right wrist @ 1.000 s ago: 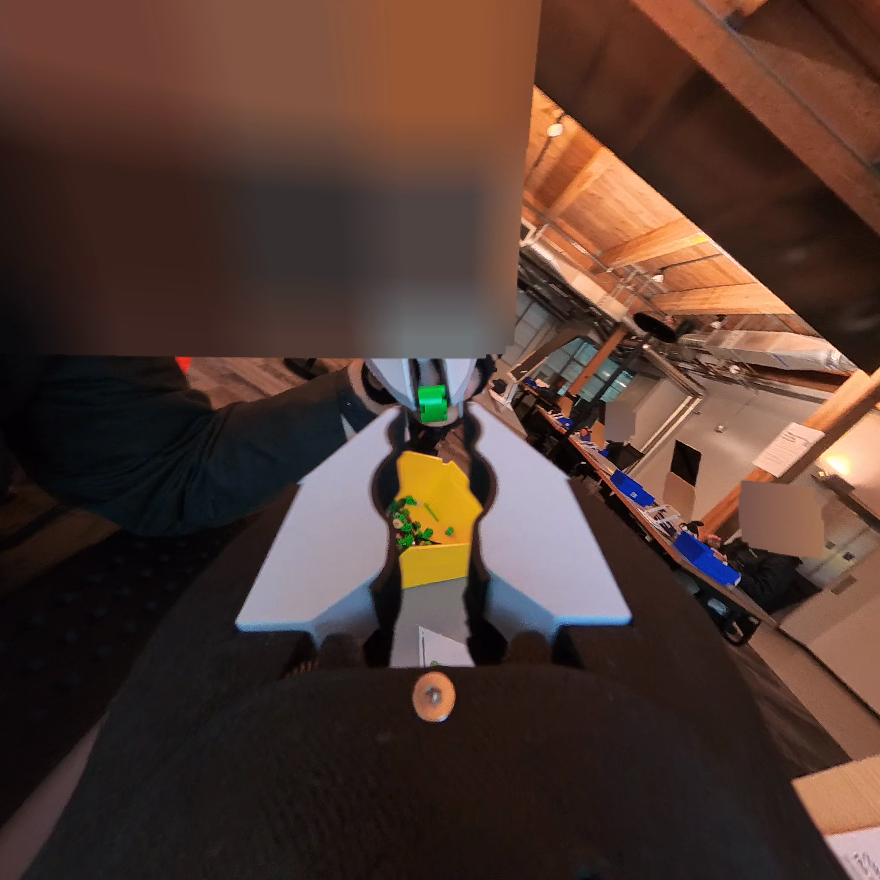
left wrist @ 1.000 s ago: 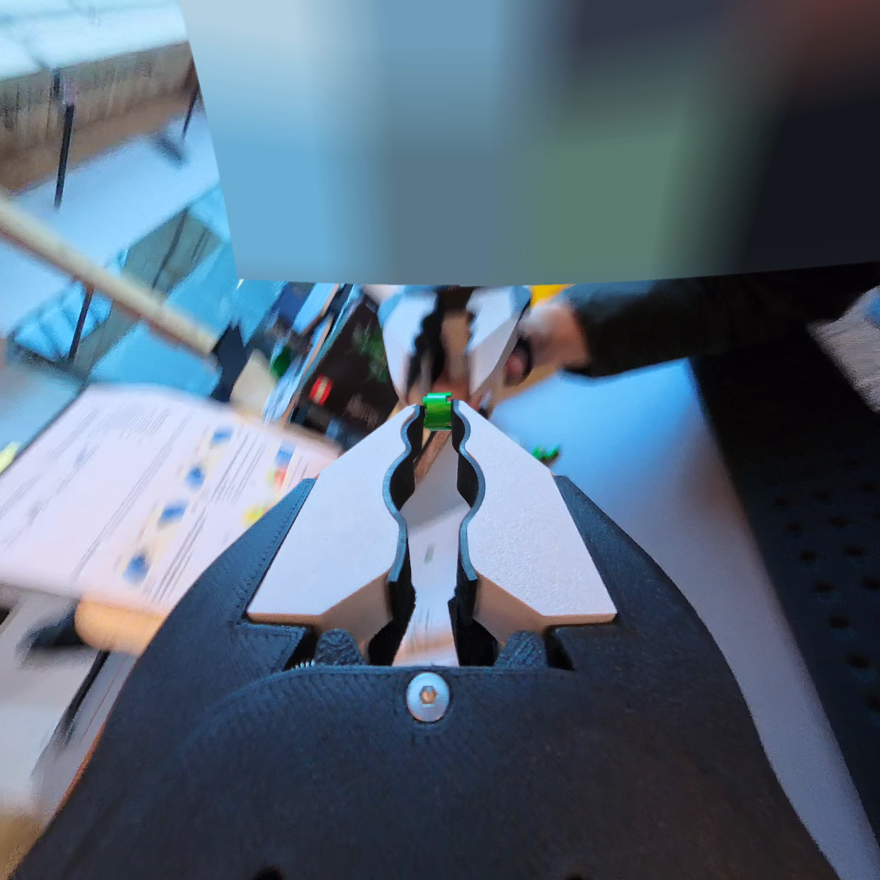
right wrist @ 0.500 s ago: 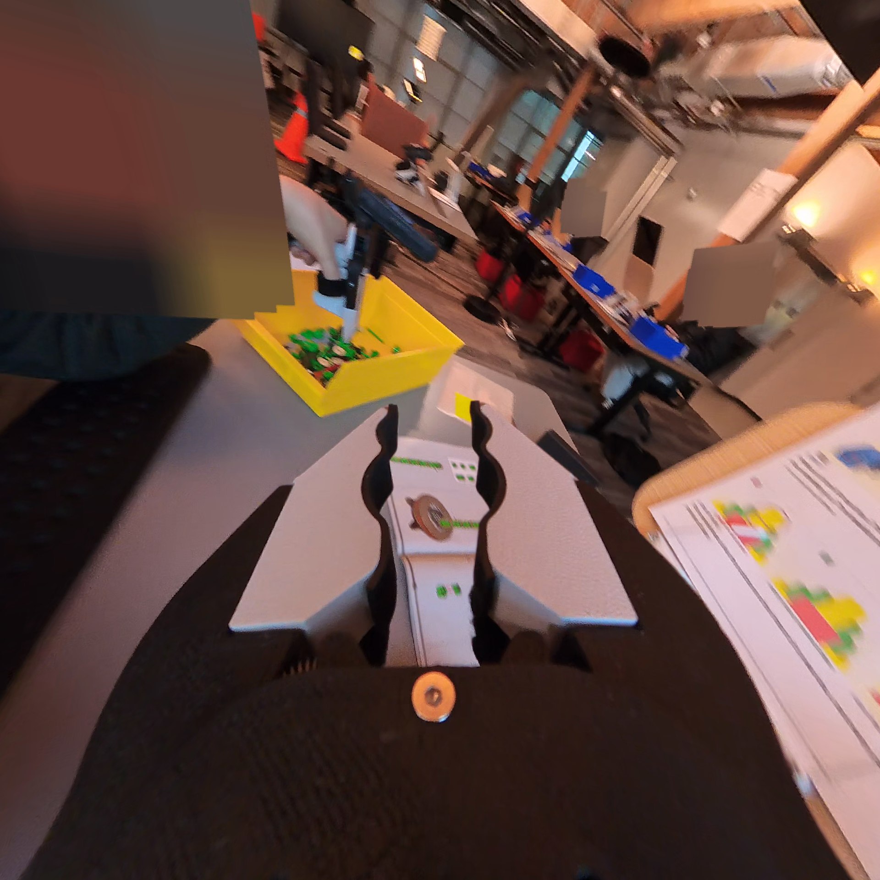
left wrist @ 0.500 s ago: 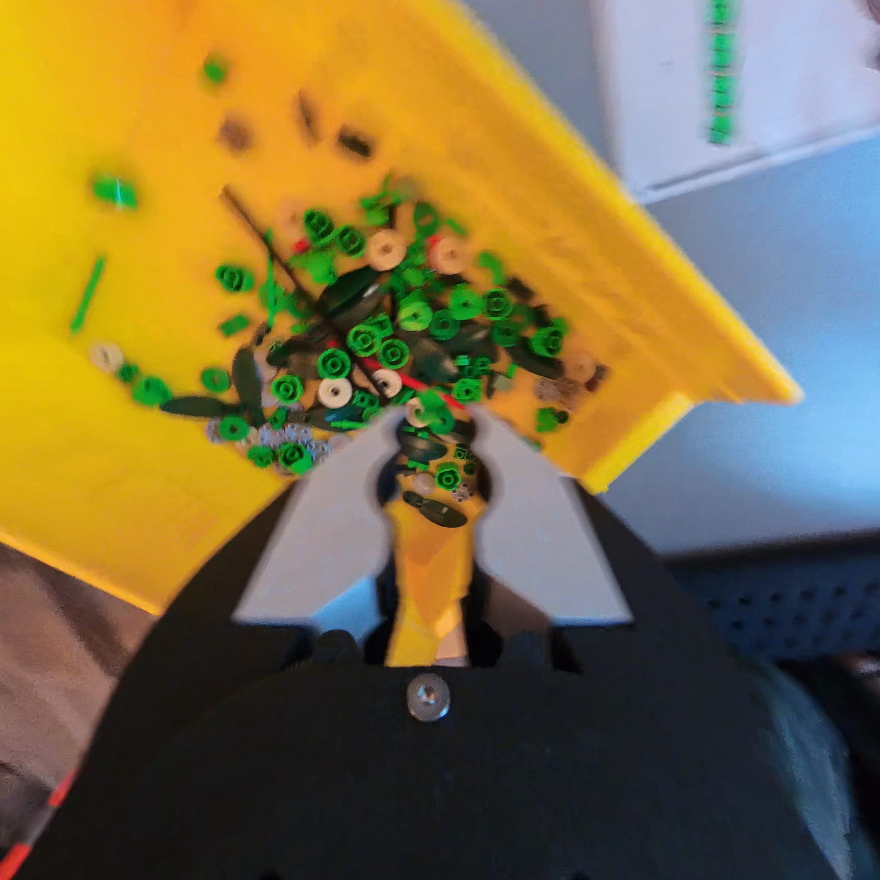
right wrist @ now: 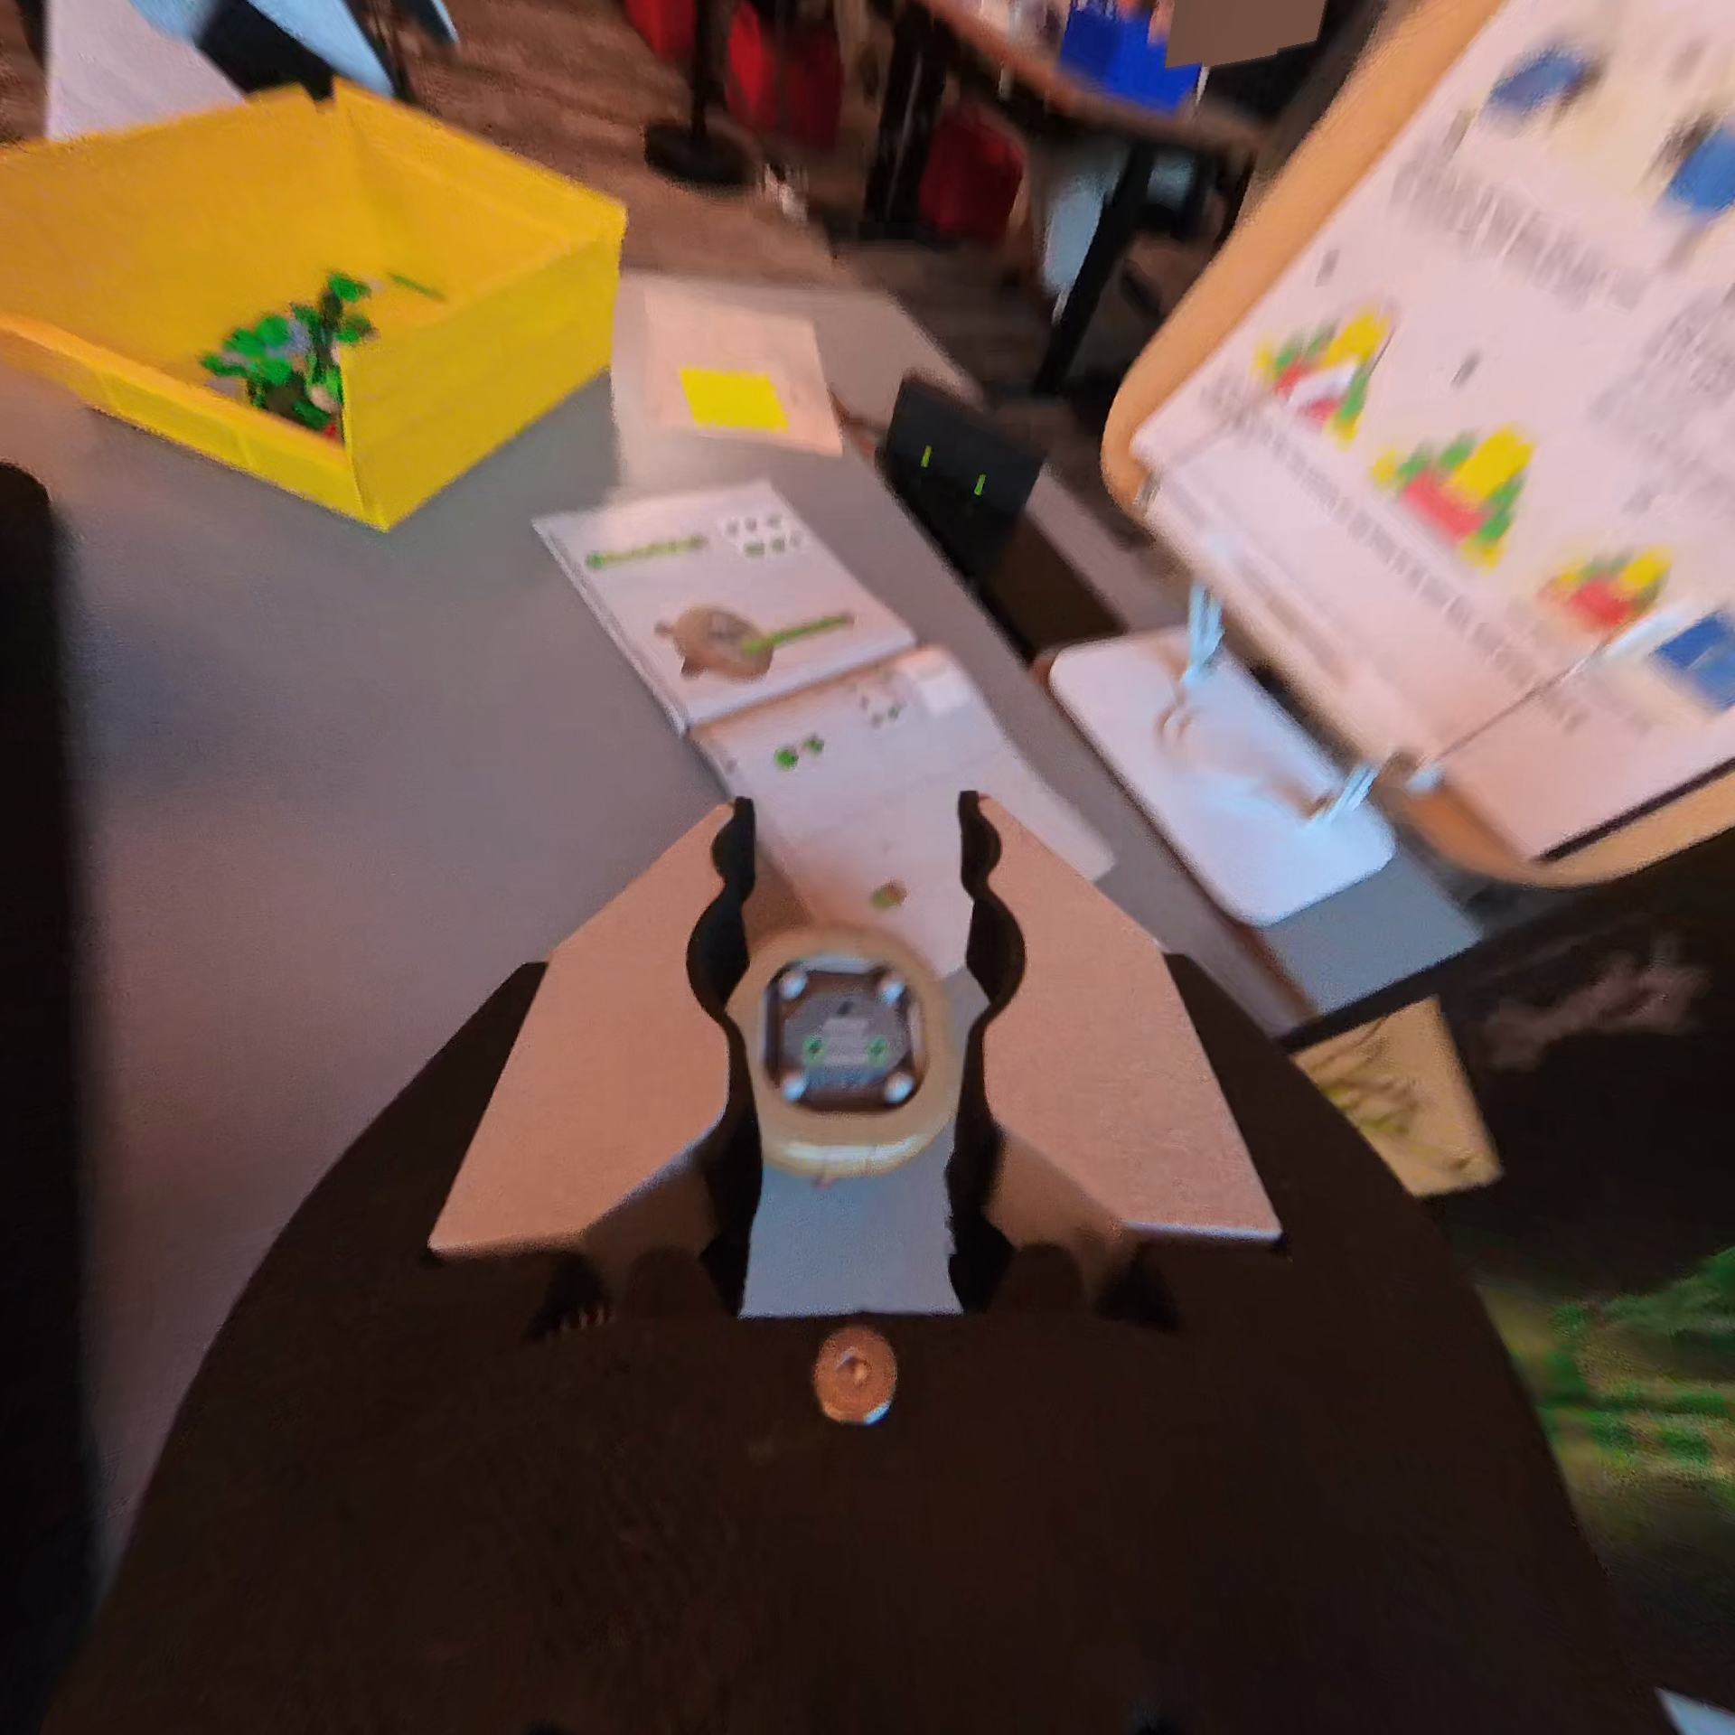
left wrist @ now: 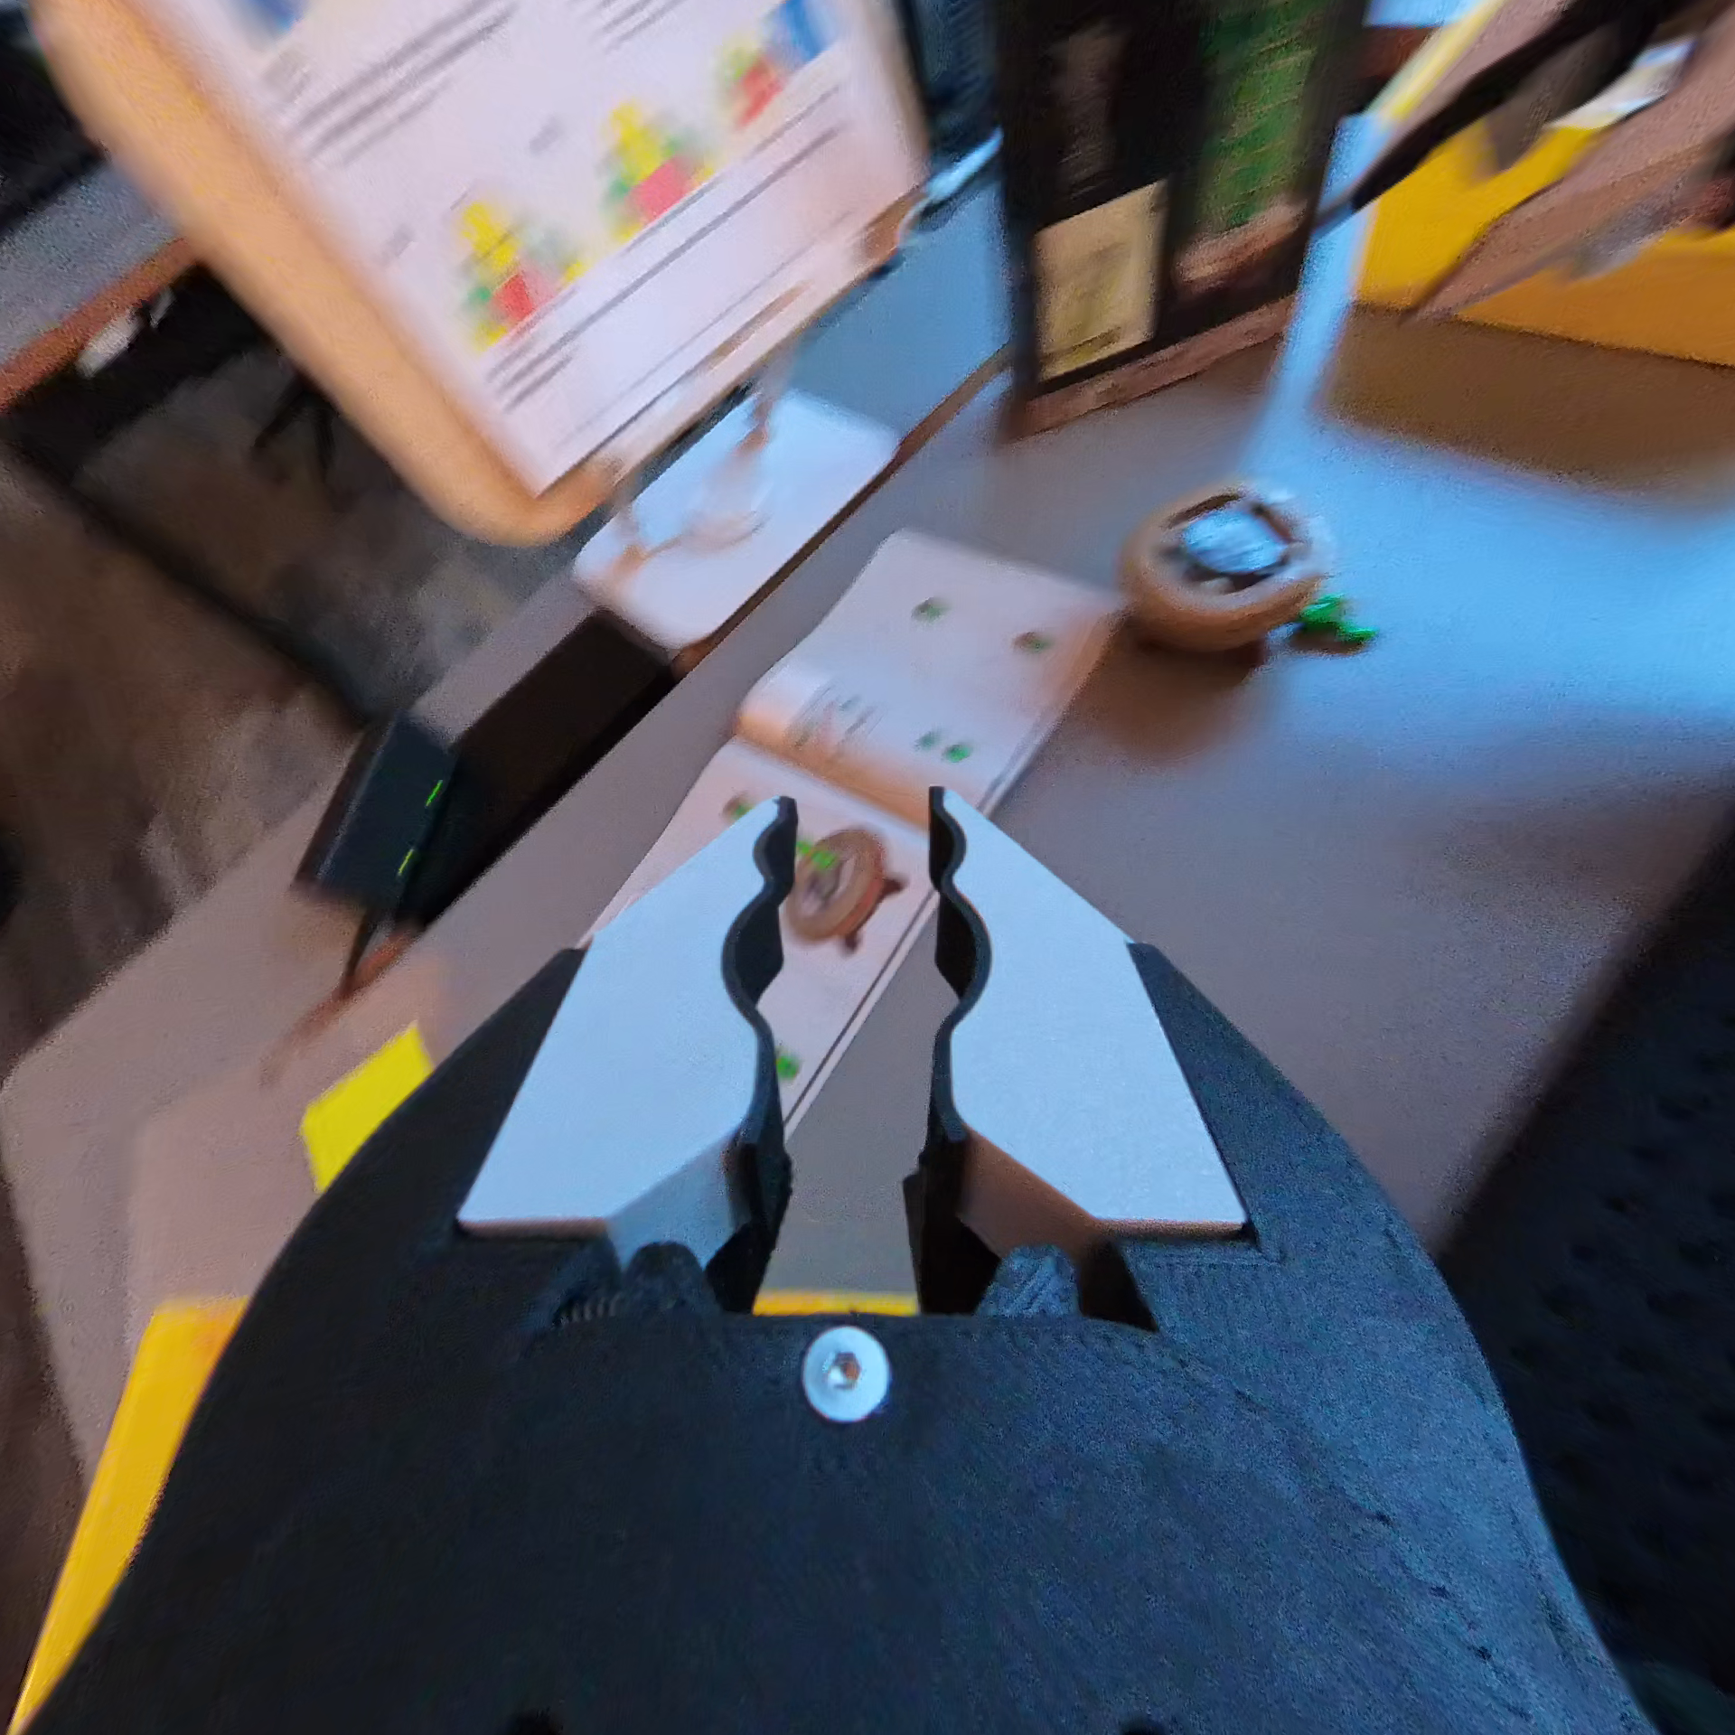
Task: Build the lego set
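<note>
In the left wrist view my left gripper (left wrist: 862,798) is open and empty, above the open instruction booklet (left wrist: 920,676). The tan round lego pot (left wrist: 1220,582) stands on the grey table (left wrist: 1314,892) to the far right of it, with small green pieces (left wrist: 1328,621) beside it. In the right wrist view my right gripper (right wrist: 850,803) is open and hangs over that pot (right wrist: 845,1051), which shows between the fingers with a dark studded middle. The pads do not press on it. The yellow bin (right wrist: 451,376) with green pieces (right wrist: 282,357) stands at the far left.
A printed board on a white stand (right wrist: 1455,422) leans at the right, also in the left wrist view (left wrist: 526,235). A black device (right wrist: 967,479) sits at the table's far edge. A dark set box (left wrist: 1155,188) stands behind the pot. A black perforated mat (left wrist: 1596,1174) lies at the right.
A second ago my left gripper was shut on a small green piece held up to the right gripper. It then swung over the yellow bin and opened; the piece is gone. Both grippers came down over the table, jaws wider.
</note>
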Available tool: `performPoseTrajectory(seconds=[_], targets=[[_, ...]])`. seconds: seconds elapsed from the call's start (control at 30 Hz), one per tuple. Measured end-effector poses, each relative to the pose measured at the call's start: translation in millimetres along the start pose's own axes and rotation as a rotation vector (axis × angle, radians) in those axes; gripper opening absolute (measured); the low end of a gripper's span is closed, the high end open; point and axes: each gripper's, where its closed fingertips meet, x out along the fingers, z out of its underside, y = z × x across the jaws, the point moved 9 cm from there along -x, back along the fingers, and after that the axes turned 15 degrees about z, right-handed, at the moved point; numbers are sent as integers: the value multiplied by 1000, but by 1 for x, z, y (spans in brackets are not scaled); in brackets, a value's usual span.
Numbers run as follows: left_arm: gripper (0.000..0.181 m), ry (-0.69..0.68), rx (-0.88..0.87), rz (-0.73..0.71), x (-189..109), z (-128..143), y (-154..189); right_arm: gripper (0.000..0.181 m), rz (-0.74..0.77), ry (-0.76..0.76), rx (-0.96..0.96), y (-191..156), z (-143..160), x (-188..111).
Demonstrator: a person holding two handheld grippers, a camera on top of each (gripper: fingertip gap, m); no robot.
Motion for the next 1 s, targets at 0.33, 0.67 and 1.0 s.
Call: performPoseTrajectory(seconds=[0.33,0.67,1.0], targets=[[26,-13,79,222,45,-22,32,45,-55,-346,264,-44,136,4],[21,11,50,226,41,-16,21,21,-139,-389,441,-47,162,25],[17,361,1,564,74,-11,40,17,-535,496,216,-103,31,-19]])
